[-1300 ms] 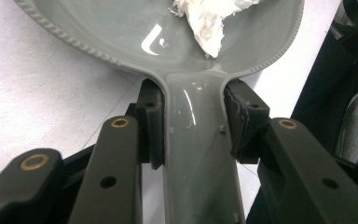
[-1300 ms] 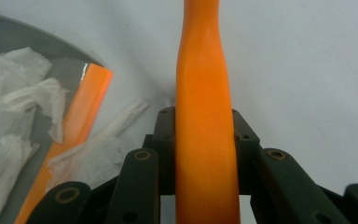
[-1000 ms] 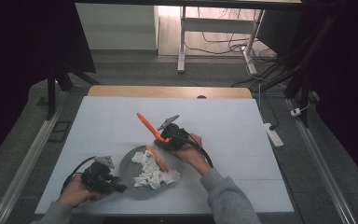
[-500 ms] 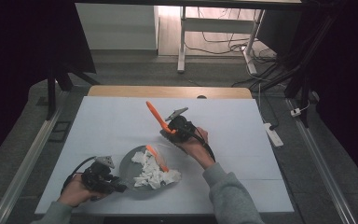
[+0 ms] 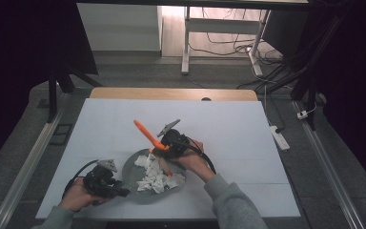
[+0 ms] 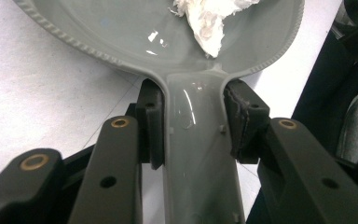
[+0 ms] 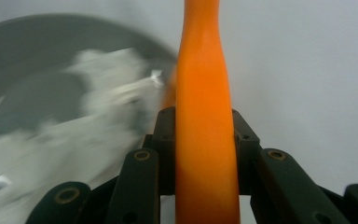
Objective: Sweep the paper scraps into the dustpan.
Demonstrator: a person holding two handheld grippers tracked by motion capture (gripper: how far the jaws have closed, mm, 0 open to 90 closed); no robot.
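A grey pan (image 5: 134,171) lies near the table's front edge and holds crumpled white paper (image 5: 157,177). My left gripper (image 5: 118,189) is shut on the pan's handle (image 6: 199,154), one jaw pad on each side. My right gripper (image 5: 164,143) is over the pan's far rim, shut on an orange utensil (image 5: 145,131). The utensil's handle (image 7: 203,116) slants up and to the far left. A further orange strip (image 5: 165,167) shows among the paper below the gripper. In the right gripper view the pan (image 7: 37,37) and the paper (image 7: 65,135) are blurred at the left.
The white table (image 5: 228,124) has bare room behind and to the right of the pan. A wooden strip (image 5: 171,94) runs along its far edge. Metal rails (image 5: 26,167) flank both sides, and cables and a power strip (image 5: 277,135) lie on the floor at the right.
My right gripper, holding the orange utensil, rose toward the far side and has now come back down and left over the pan's rim. The left gripper and the pan stay put.
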